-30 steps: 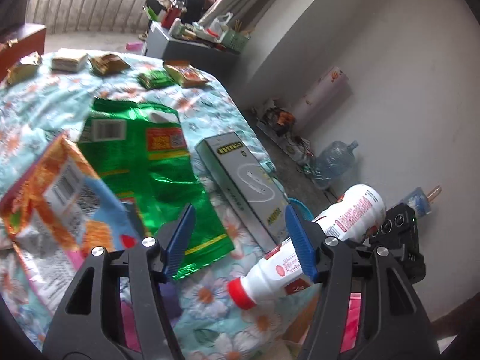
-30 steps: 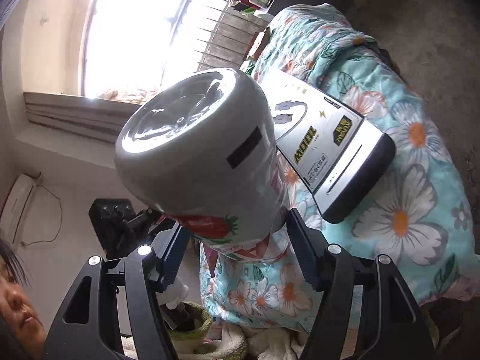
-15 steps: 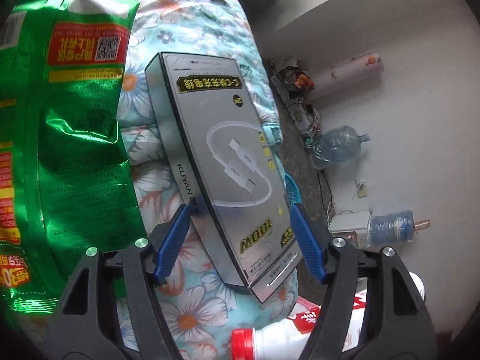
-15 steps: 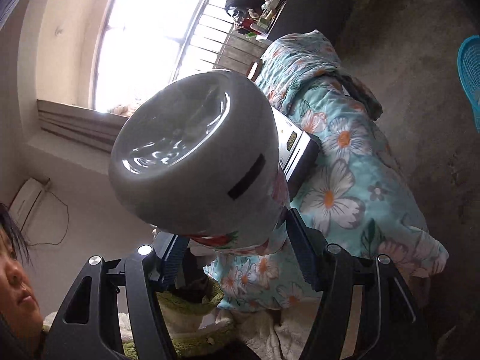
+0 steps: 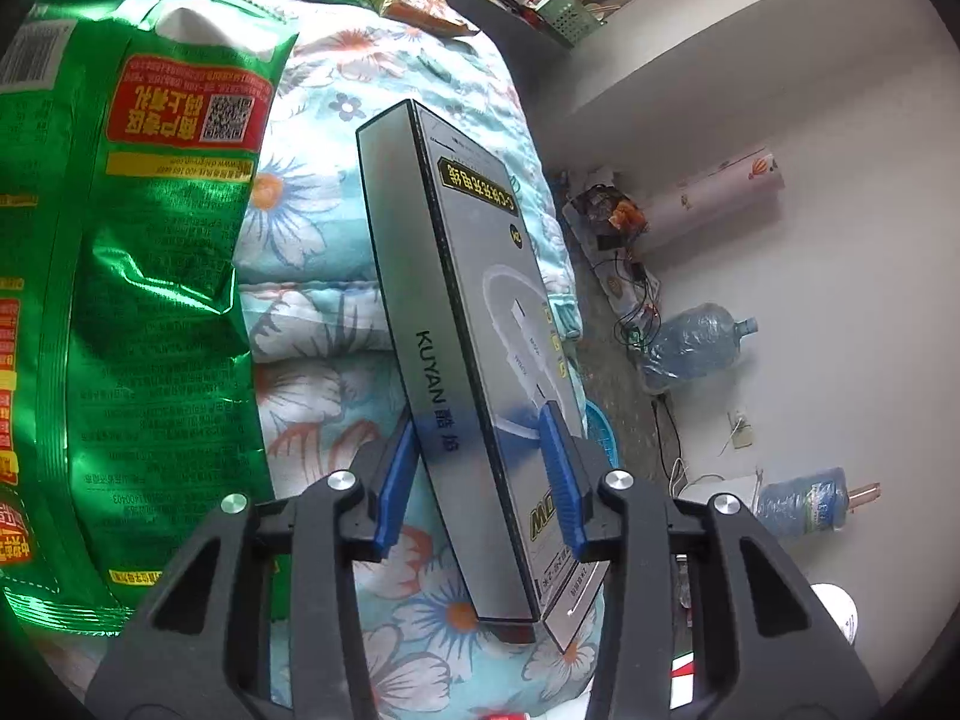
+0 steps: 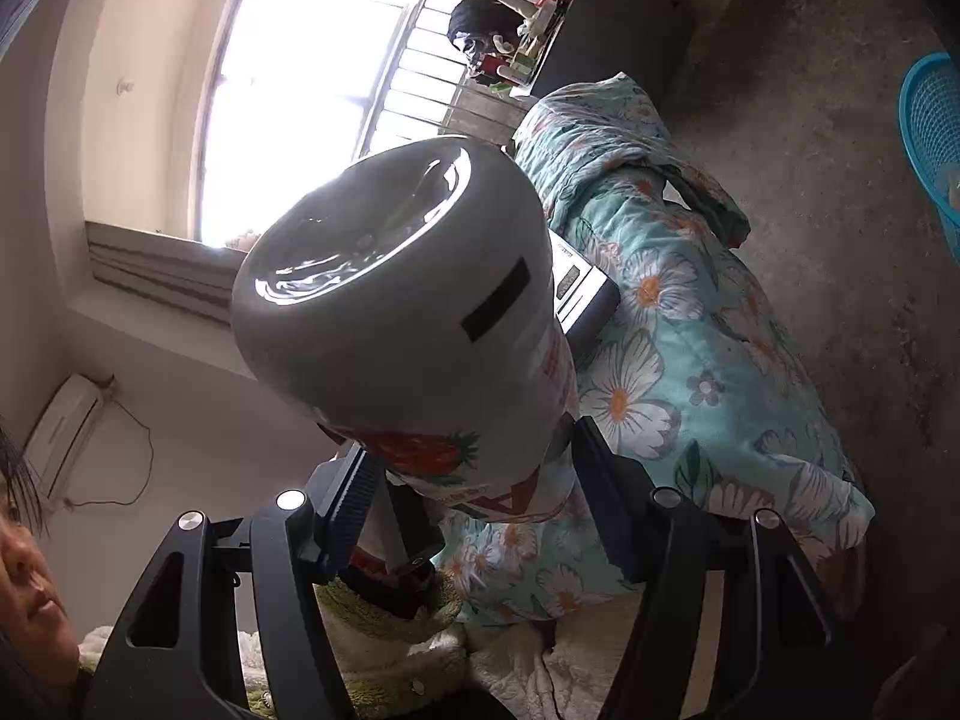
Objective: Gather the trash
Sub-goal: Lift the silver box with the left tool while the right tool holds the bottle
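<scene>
A long grey cable box (image 5: 474, 276) stands tipped on its long edge on the floral quilt (image 5: 312, 372). My left gripper (image 5: 480, 426) is closing, and its blue pads (image 5: 561, 480) press the box's near end from both sides. A large green snack bag (image 5: 150, 300) lies flat to the left of the box. In the right wrist view my right gripper (image 6: 474, 450) is shut on a white strawberry drink bottle (image 6: 390, 300), whose base faces the camera. That bottle hides most of the grey box (image 6: 585, 288) behind it.
Small wrappers (image 5: 414, 0) lie at the quilt's far end. A blue basket (image 6: 933, 132) stands on the concrete floor beside the bed, and a water jug (image 5: 690, 342) lies by the wall. A person (image 6: 24, 588) is at the lower left edge.
My left gripper came down over the grey box and its jaws narrowed onto it; the box tipped from flat onto its edge. The right gripper carried the bottle sideways off the bed's edge.
</scene>
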Available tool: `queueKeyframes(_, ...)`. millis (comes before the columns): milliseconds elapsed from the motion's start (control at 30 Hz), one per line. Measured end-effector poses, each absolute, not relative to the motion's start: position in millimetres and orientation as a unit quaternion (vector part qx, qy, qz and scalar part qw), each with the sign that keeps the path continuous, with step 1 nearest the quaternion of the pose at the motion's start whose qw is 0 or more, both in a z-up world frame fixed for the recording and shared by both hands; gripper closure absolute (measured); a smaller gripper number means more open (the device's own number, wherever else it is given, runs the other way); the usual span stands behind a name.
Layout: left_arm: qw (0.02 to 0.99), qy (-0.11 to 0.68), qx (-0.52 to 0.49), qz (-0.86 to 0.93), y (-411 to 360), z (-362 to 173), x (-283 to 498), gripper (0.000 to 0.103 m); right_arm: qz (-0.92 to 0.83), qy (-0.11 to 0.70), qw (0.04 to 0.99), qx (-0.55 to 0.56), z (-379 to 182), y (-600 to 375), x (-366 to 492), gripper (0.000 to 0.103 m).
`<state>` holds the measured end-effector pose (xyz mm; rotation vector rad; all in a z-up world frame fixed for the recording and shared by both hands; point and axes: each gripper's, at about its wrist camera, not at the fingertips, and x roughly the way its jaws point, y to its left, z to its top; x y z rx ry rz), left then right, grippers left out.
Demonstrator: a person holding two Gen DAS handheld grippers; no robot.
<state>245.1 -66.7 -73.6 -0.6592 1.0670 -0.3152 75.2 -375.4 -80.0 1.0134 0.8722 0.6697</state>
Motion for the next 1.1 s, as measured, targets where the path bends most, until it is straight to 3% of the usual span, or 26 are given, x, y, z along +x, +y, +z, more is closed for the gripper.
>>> queueKeyframes(333, 0.849, 0.447, -0.227, -0.17, -49, -10, 206, 0.083, 0.297, 0.39, 0.743, 0.456, -76, -377, 71, 0.041)
queueKeyframes(600, 0.855, 0.471, -0.13, -0.174, -4, 5, 123, 0.083, 0.284, 0.403, 0.751, 0.439, -72, -366, 80, 0.041)
queueKeyframes(967, 0.857, 0.462, -0.17, -0.154, 31, -20, 77, 0.082, 0.244, 0.469, 0.762, 0.375, -65, -299, 170, 0.042)
queueKeyframes(1100, 0.867, 0.453, -0.155, -0.142, 37, -20, 66, 0.077, 0.217, 0.497, 0.766, 0.345, -73, -271, 204, 0.042)
